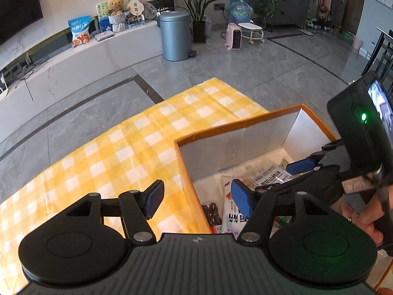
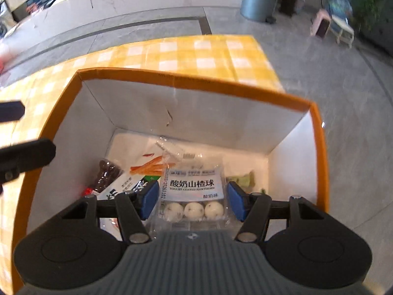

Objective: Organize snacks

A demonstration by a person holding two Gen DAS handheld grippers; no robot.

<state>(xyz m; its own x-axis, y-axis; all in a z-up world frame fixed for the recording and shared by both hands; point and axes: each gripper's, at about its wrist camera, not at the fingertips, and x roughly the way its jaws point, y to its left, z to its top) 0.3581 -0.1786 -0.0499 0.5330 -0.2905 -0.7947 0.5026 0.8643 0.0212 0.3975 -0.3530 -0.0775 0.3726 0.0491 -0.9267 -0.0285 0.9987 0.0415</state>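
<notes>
The clear packet (image 2: pixel 192 191) reads "YOGURT-COATED HAWTHORN" — it lies in the orange box (image 2: pixel 196 93) between the right tool's (image 2: pixel 192 202) spread fingers, apparently untouched. The left tool (image 1: pixel 197 202) hangs released over the box's edge — empty, above the checked worktop (image 1: pixel 110 147).

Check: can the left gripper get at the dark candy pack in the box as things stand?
Probably yes: the left gripper is open at the orange box wall, the dark candy pack just inside; the right gripper works farther right.

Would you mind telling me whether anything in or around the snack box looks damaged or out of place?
Only a small dark tear in the orange box's white back wall; the snack packs lie loosely inside.
</notes>
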